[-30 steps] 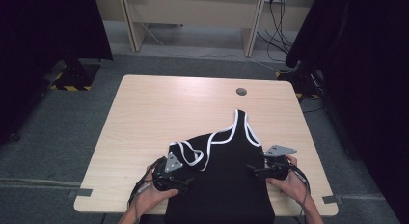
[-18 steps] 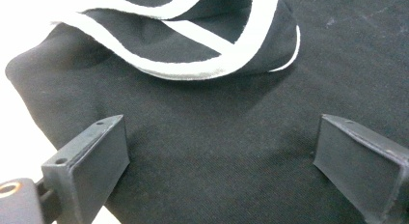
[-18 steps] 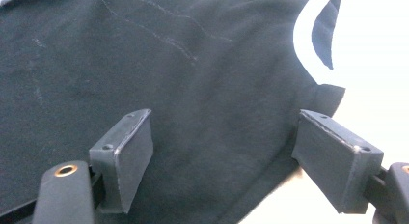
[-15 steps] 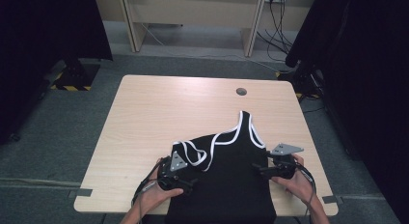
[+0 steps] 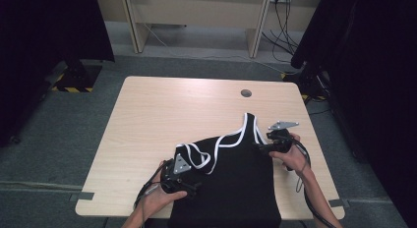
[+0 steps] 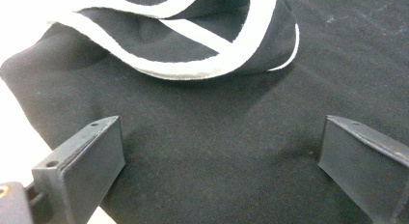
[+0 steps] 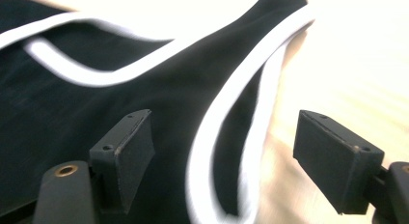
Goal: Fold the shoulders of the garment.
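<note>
- Item: black tank top (image 5: pixel 231 184), white-trimmed, laid flat on desk (image 5: pixel 147 120) at near edge, hem hanging over; one strap (image 5: pixel 248 125) reaches toward far side, other strap (image 5: pixel 194 154) folded back onto body.
- Left gripper (image 5: pixel 183 181): on garment's left side, jaws just opened wide, fabric released; cloth lies under jaws, not pinched (left gripper view).
- Right gripper (image 5: pixel 260 147): shifted since 1 s ago from garment's right edge up to extended strap; jaws wide apart, astride white trim (image 7: pixel 231 137), nothing clenched.
- Reading: left-side fold judged finished; extended strap prob. next to be grasped and folded in.
</note>
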### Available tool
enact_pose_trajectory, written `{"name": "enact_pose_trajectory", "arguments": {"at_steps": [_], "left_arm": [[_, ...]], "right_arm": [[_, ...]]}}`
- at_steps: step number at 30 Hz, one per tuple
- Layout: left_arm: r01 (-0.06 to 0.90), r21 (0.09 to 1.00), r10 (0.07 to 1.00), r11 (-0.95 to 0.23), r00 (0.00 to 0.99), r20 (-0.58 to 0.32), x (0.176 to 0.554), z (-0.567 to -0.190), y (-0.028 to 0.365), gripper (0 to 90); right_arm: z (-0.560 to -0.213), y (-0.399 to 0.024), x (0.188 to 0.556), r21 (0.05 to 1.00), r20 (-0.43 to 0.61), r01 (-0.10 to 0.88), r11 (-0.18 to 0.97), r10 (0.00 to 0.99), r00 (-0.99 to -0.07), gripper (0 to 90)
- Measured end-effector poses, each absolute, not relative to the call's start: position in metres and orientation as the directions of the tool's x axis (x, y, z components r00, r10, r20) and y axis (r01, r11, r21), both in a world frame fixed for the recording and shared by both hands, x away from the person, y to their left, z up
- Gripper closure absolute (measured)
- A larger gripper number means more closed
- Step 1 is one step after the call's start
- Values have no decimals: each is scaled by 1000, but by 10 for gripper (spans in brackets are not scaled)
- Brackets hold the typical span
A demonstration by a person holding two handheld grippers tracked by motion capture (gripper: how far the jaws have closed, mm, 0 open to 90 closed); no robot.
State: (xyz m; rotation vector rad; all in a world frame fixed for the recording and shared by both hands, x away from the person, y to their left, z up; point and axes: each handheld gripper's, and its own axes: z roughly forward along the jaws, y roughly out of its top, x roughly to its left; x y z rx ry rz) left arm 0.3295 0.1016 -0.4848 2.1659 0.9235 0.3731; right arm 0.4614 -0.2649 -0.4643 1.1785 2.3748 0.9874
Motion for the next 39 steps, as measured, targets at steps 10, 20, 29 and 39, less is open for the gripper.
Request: {"name": "enact_pose_trajectory", "arguments": {"at_steps": [10, 20, 29, 39], "left_arm": [[501, 729, 719, -467, 695, -17, 329, -485, 101, 12], [502, 728, 721, -467, 693, -16, 329, -485, 101, 12], [502, 729, 721, -467, 693, -15, 329, -485, 101, 11], [503, 729, 723, -465, 690, -15, 329, -485, 102, 11]], "right_arm": [[-468, -248, 501, 696, 48, 605, 387, 815, -577, 253], [-471, -241, 508, 713, 18, 534, 454, 750, -661, 729], [-456, -247, 495, 778, 22, 457, 430, 709, -705, 807], [-451, -245, 417, 856, -48, 271, 441, 589, -807, 764]]}}
